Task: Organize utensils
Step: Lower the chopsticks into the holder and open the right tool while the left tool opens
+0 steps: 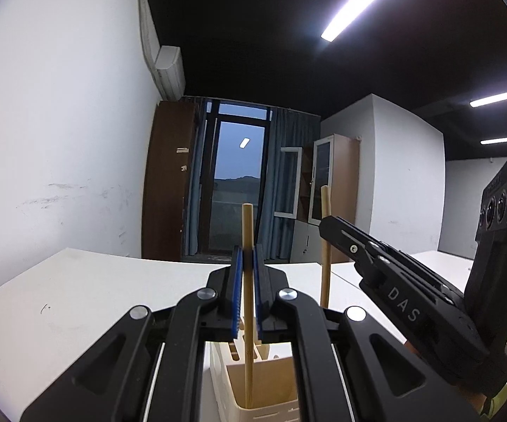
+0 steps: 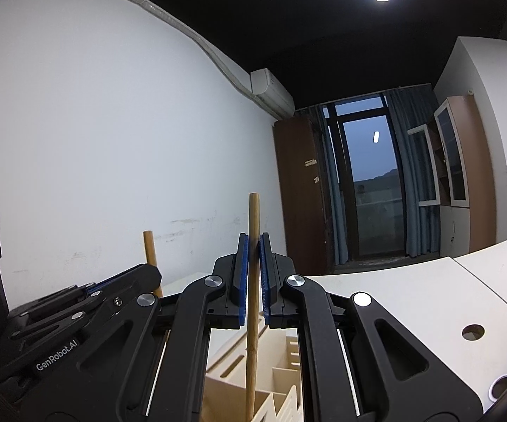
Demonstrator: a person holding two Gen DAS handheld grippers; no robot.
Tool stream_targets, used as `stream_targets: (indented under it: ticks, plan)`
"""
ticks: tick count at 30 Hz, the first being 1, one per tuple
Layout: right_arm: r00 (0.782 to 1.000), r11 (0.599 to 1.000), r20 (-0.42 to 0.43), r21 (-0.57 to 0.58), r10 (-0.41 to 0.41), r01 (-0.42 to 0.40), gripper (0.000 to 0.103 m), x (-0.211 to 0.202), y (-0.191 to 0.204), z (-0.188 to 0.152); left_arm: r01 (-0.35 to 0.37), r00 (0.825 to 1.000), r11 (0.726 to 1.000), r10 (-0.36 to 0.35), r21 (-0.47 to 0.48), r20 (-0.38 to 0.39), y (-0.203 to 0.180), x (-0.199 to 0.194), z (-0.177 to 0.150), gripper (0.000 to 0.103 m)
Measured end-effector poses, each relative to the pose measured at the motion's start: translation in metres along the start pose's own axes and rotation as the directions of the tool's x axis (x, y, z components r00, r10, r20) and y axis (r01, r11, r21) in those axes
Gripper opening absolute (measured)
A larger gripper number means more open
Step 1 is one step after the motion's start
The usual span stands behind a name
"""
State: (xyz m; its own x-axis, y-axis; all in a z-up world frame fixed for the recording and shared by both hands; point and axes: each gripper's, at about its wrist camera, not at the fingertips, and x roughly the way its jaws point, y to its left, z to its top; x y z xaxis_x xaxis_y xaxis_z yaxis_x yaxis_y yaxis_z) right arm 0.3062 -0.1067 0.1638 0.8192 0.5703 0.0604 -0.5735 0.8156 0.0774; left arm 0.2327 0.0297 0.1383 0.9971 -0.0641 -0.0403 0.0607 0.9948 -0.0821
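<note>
The left gripper (image 1: pixel 248 260) pinches one upright chopstick (image 1: pixel 248 316) between its jaws, its lower end inside the organizer box (image 1: pixel 253 379) on the worktop (image 1: pixel 77 299). The right gripper (image 2: pixel 253 246), just beside, pinches another chopstick (image 2: pixel 252 316) the same way.

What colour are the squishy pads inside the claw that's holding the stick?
Blue. The pads show best in the right wrist view, pressed against the wooden stick.

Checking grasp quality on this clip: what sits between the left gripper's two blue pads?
A wooden chopstick, upright, clamped by the left gripper, its lower end inside the utensil holder. The left wrist view shows it.
</note>
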Motion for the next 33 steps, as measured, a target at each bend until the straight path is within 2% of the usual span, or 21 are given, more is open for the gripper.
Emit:
stream_targets:
  ticks: [27, 29, 31, 33]
  plan:
    - [0.989, 1.000, -0.150, -0.025, -0.002, -0.001, 0.006, -0.003, 0.005, -0.007, 0.039, 0.995, 0.999, -0.037, 0.020, -0.096, 0.011, 0.004, -0.025, 0.006]
    - [0.988, 1.000, -0.155, -0.023, -0.005, 0.002, 0.010, -0.004, 0.005, -0.008, 0.042, 0.993, 0.999, -0.040, 0.016, -0.110, 0.012, 0.004, -0.024, 0.006]
    - [0.988, 1.000, -0.155, -0.010, -0.005, 0.003, 0.023, -0.005, 0.002, -0.006, 0.039, 0.993, 0.999, -0.039, -0.003, -0.113, 0.016, 0.002, -0.022, 0.006]
    - [0.988, 1.000, -0.155, -0.009, -0.012, 0.010, 0.024, -0.006, 0.001, -0.004, 0.041, 0.992, 0.999, -0.042, -0.019, -0.117, 0.020, 0.000, -0.018, 0.006]
